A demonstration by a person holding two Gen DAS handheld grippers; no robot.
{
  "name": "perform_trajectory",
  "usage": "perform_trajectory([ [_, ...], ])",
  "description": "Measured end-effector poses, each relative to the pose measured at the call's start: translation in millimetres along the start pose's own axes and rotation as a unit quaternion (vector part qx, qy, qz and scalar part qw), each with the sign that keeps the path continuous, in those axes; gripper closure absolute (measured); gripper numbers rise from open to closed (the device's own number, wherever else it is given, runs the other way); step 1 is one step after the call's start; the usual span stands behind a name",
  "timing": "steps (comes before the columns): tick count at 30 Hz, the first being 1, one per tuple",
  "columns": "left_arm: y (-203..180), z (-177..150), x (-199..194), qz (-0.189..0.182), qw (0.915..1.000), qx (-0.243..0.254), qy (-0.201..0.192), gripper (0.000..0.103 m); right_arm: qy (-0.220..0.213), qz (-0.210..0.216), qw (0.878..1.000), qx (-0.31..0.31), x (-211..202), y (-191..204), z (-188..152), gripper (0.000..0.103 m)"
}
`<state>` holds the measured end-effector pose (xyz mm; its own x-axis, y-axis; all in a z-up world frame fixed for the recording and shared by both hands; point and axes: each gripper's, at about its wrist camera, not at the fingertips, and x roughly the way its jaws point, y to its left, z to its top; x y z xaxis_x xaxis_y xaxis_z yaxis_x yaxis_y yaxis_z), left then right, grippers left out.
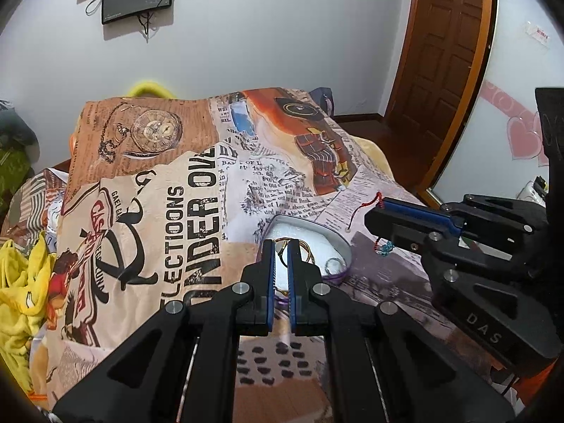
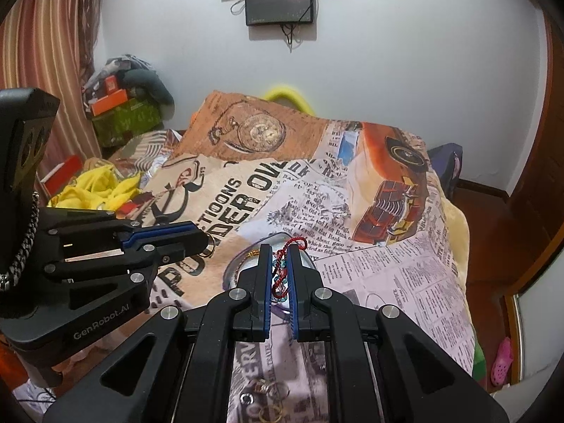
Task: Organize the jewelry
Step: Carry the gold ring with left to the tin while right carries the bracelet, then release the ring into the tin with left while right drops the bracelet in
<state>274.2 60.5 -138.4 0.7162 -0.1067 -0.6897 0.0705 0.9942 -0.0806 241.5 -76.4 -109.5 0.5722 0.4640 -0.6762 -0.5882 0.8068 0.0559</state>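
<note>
Grippers at lower centre of each view: the right gripper pinched a red beaded bracelet between its pads. The left gripper clamped a gold ring at its tip. Both were above a white jewelry dish on the printed blanket.

Both wrist cams look forward and down along their own fingers, close over the printed blanket. Shared: blanket, heart-shaped box, wall screens. Each view catches the other gripper from the side.

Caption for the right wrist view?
Right gripper pinches a beaded bracelet above the dish; left gripper holds a ring.
</note>
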Motion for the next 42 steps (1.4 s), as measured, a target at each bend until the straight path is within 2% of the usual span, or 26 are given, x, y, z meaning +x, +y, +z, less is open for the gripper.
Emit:
perform_trajectory([
  [9, 8, 1, 31, -0.001, 0.9998, -0.003, 0.022, 0.098, 0.03, 0.004, 0.999, -0.013, 34, -4, 11, 0.096],
  [24, 7, -7, 70, -0.014, 0.9971, 0.002, 0.075, 0.098, 0.104, 0.023, 0.994, -0.015, 79, -15, 0, 0.096],
  [33, 4, -6, 71, -0.01, 0.9969, 0.008, 0.077, 0.098, 0.117, 0.035, 0.992, -0.01, 82, -17, -1, 0.096],
  [42, 8, -3, 54, -0.004, 0.9975, -0.009, 0.07, 0.098, 0.118, 0.019, 0.993, -0.019, 69, -14, 0, 0.096],
])
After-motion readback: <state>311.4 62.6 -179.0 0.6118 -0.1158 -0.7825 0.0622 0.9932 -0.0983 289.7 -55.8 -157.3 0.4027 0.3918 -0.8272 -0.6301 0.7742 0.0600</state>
